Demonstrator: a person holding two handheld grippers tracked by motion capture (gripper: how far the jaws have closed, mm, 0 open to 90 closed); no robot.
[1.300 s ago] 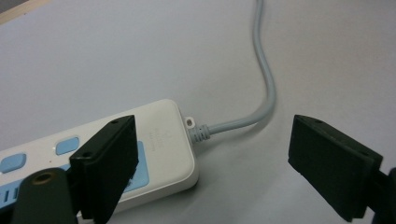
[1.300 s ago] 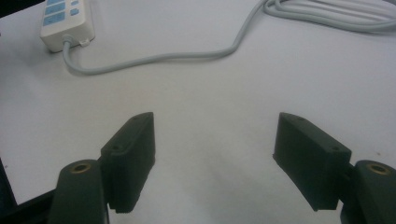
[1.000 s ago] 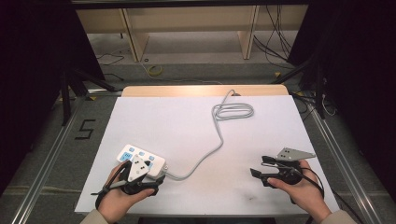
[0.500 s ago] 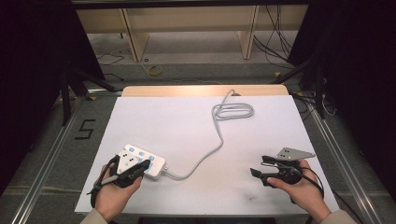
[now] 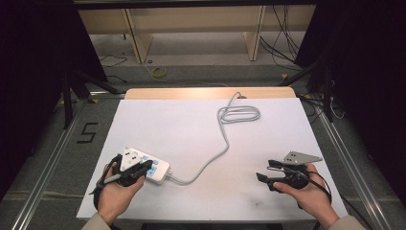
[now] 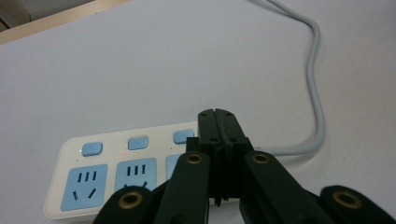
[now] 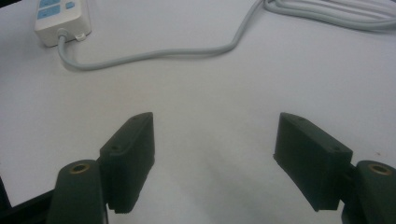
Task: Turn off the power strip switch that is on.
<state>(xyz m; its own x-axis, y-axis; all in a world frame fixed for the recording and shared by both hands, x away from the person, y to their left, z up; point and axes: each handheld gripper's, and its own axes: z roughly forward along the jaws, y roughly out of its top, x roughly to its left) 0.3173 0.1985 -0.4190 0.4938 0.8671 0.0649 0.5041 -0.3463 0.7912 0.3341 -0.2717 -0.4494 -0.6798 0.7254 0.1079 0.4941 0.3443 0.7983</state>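
Observation:
A white power strip (image 5: 154,168) with blue sockets and blue switches lies near the table's front left. Its grey cable (image 5: 218,149) runs right and back to a coil (image 5: 238,114) near the far edge. My left gripper (image 5: 146,166) is shut, jaws pressed together with nothing between them, hovering over the strip's cable end; in the left gripper view the tips (image 6: 219,122) sit just above the power strip (image 6: 100,172) by the rightmost blue switch (image 6: 183,136). My right gripper (image 5: 265,173) stands open near the front right, its jaws wide apart (image 7: 212,140) over bare table.
The white table top (image 5: 191,129) has a wooden strip (image 5: 206,92) along its far edge. Beyond it are shelving legs and loose floor cables (image 5: 158,72). A "5" mark (image 5: 87,132) is on the floor at left.
The left gripper has shifted slightly right and forward over the power strip's cable end. The right gripper has stayed put and open.

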